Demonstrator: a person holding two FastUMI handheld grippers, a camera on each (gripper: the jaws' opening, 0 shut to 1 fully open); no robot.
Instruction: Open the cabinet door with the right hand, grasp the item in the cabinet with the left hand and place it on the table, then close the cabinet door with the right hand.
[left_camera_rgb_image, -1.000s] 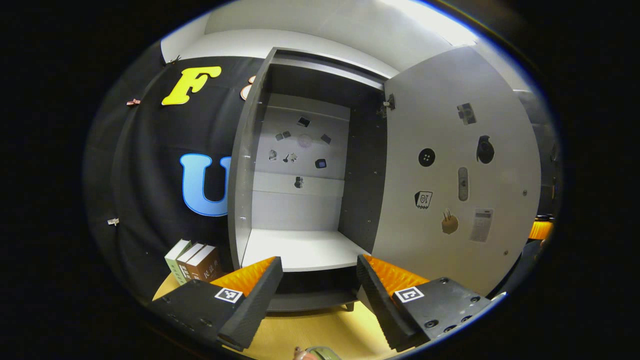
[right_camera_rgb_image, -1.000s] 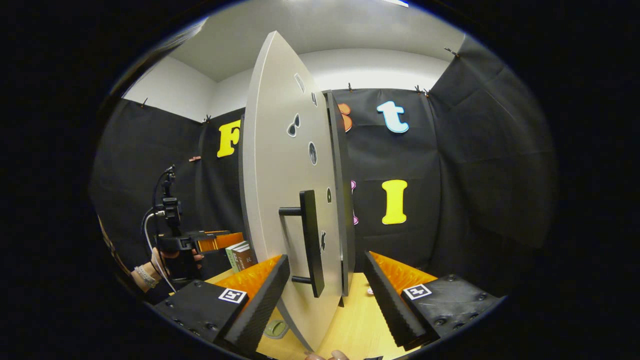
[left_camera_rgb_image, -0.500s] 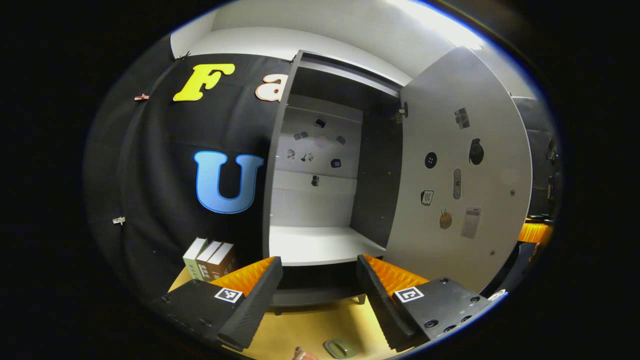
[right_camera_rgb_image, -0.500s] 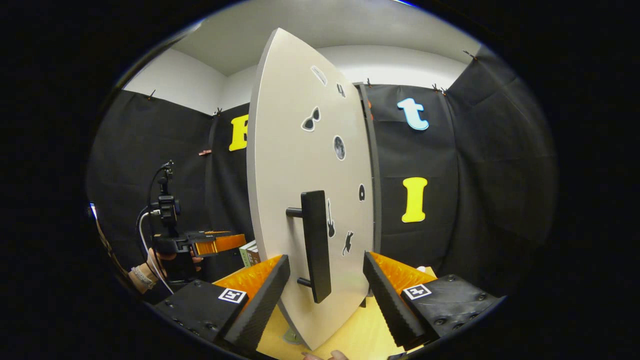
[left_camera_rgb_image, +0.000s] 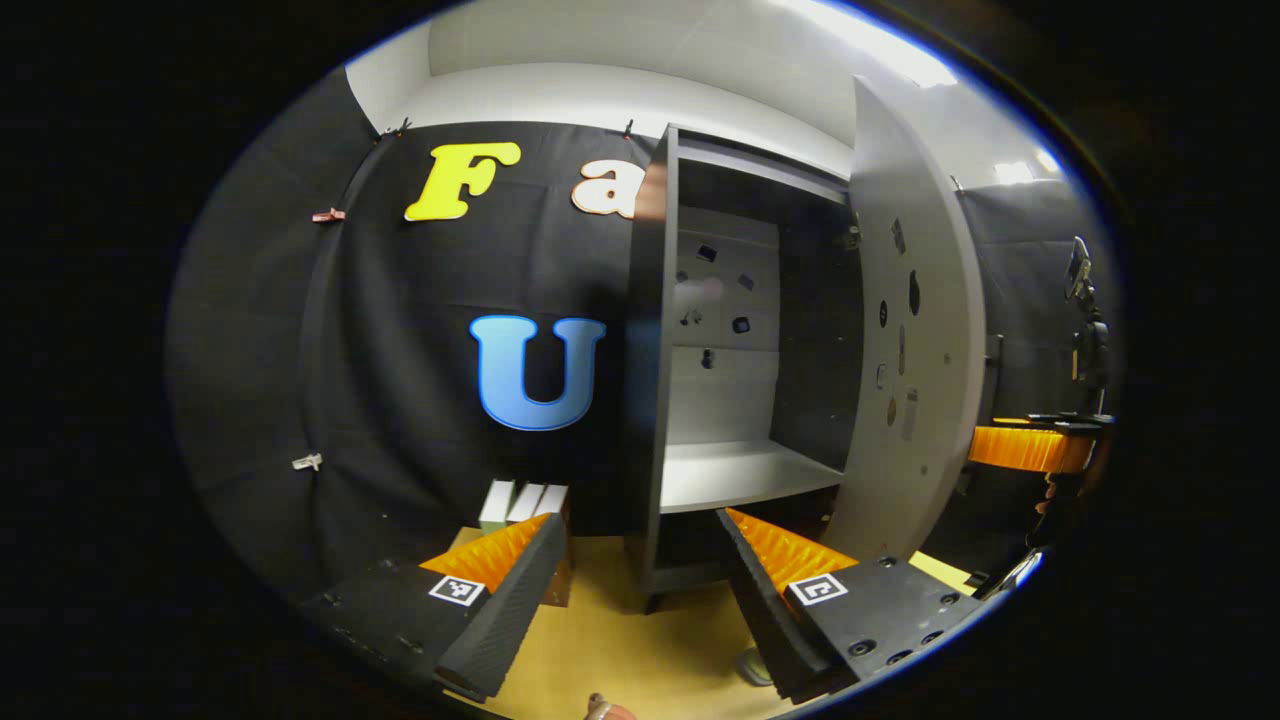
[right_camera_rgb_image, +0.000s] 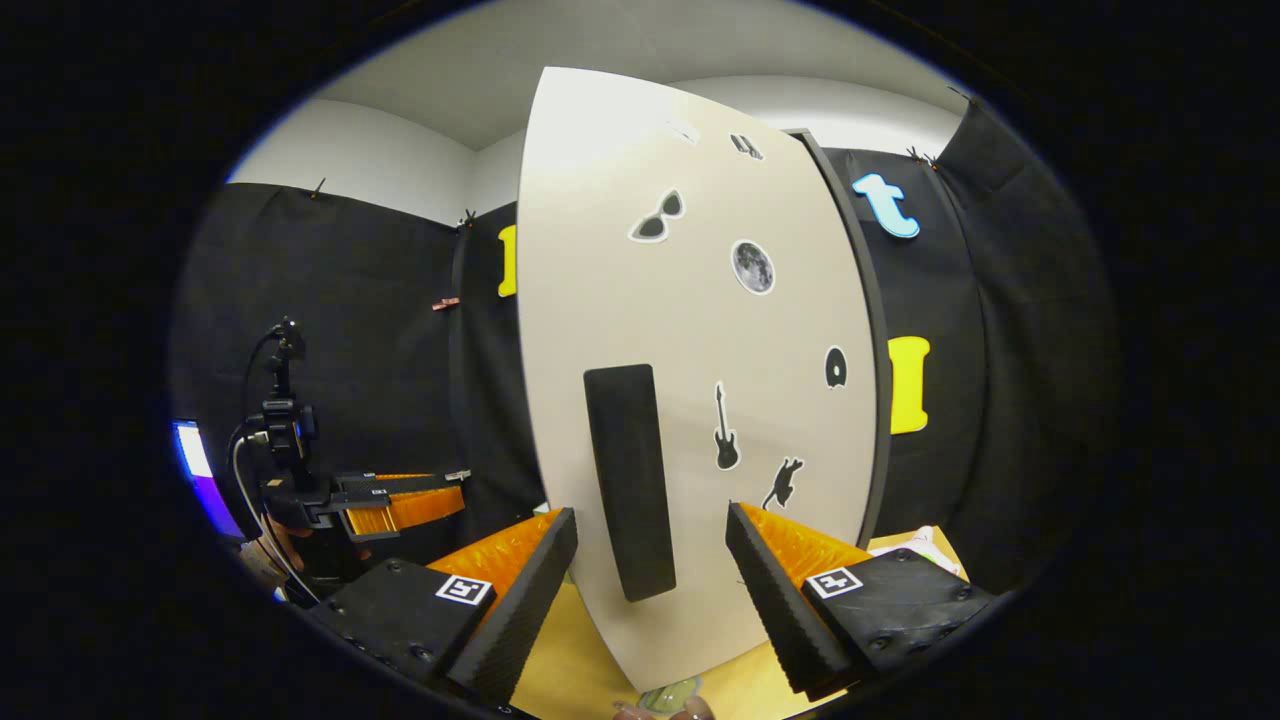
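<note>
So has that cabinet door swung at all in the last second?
Yes. In the right gripper view the cabinet door has swung toward closed: a second ago it stood nearly edge-on and its handle stuck out sideways, now its face shows broad.

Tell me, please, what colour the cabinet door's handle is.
Black; the handle on the pale door shows best in the right gripper view.
</note>
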